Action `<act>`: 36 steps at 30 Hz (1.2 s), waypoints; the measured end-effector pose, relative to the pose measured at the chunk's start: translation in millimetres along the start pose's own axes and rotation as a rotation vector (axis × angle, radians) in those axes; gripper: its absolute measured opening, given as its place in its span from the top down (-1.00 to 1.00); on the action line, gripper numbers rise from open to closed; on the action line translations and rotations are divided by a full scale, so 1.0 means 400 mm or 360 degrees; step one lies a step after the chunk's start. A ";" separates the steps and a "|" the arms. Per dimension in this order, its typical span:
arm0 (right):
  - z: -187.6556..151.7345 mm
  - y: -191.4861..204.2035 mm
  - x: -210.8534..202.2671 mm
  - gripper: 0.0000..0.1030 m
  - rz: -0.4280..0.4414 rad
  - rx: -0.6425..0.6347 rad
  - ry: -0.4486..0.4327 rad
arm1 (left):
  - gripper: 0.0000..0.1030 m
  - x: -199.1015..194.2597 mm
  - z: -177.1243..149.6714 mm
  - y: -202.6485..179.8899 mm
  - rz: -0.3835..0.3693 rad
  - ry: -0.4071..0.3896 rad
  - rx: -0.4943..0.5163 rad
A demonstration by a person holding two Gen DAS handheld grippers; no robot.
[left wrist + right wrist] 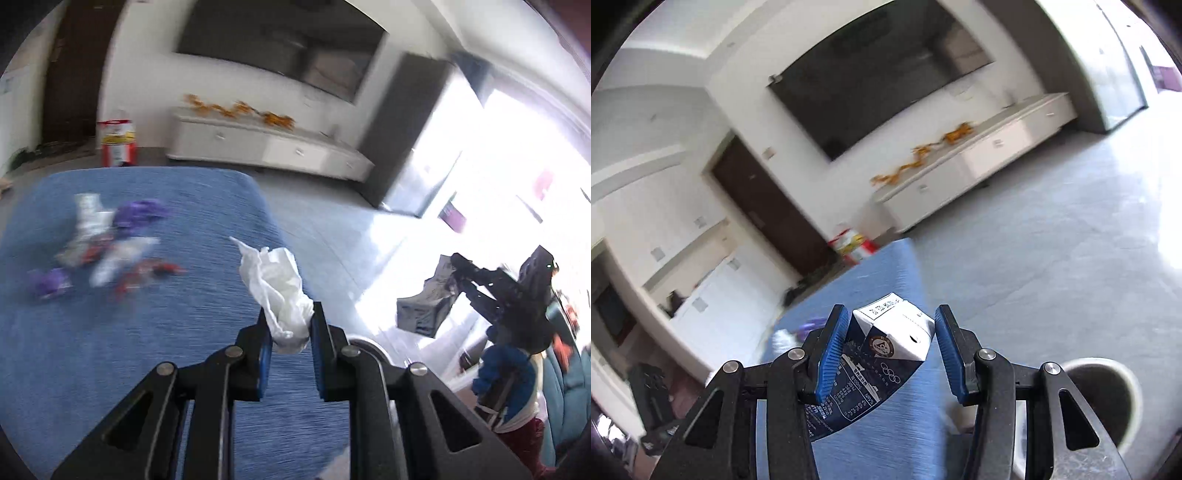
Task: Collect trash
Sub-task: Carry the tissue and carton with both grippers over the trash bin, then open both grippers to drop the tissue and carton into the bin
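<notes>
Left tongs pinch the tissue by a thin tail — could slip. Right tongs hold the carton off-centre — may twist before the bin.

The left gripper holds a crumpled white tissue between its jaws, above the blue counter. Blurred wrappers – purple, white, red – lie further left. At the right, the right gripper carries a milk carton.
</notes>
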State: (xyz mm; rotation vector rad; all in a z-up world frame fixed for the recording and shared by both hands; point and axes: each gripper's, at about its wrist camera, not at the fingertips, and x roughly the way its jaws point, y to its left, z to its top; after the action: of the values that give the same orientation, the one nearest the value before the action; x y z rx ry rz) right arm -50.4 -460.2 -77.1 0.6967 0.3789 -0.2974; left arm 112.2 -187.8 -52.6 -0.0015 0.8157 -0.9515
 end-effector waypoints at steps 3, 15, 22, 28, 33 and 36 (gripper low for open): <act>-0.010 -0.088 -0.037 0.06 -0.0185 -0.0017 -0.0015 | 0.66 0.080 -0.004 -0.096 -0.0078 0.0094 0.0090; -0.111 -0.327 0.021 0.06 -0.0631 -0.0016 0.0173 | 0.62 0.422 -0.111 -0.401 -0.0236 0.0543 0.0381; -0.135 -0.395 0.054 -0.03 -0.0678 0.0055 0.0248 | 0.22 0.532 -0.132 -0.464 -0.0273 0.0649 0.0390; -0.127 -0.406 0.033 -0.05 -0.0709 0.0068 0.0220 | 0.17 0.518 -0.111 -0.456 -0.0288 0.0612 0.0371; -0.113 -0.393 -0.011 -0.06 -0.0721 0.0059 0.0148 | 0.17 0.457 -0.090 -0.424 -0.0278 0.0521 0.0357; -0.099 -0.364 -0.035 -0.10 -0.0724 0.0030 0.0096 | 0.17 0.408 -0.082 -0.406 -0.0259 0.0442 0.0363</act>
State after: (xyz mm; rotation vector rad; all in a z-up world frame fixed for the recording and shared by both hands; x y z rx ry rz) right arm -128.6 -538.0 -181.0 0.6337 0.5933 -0.7123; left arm 25.8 -392.7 -121.4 0.2703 0.9677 -1.2124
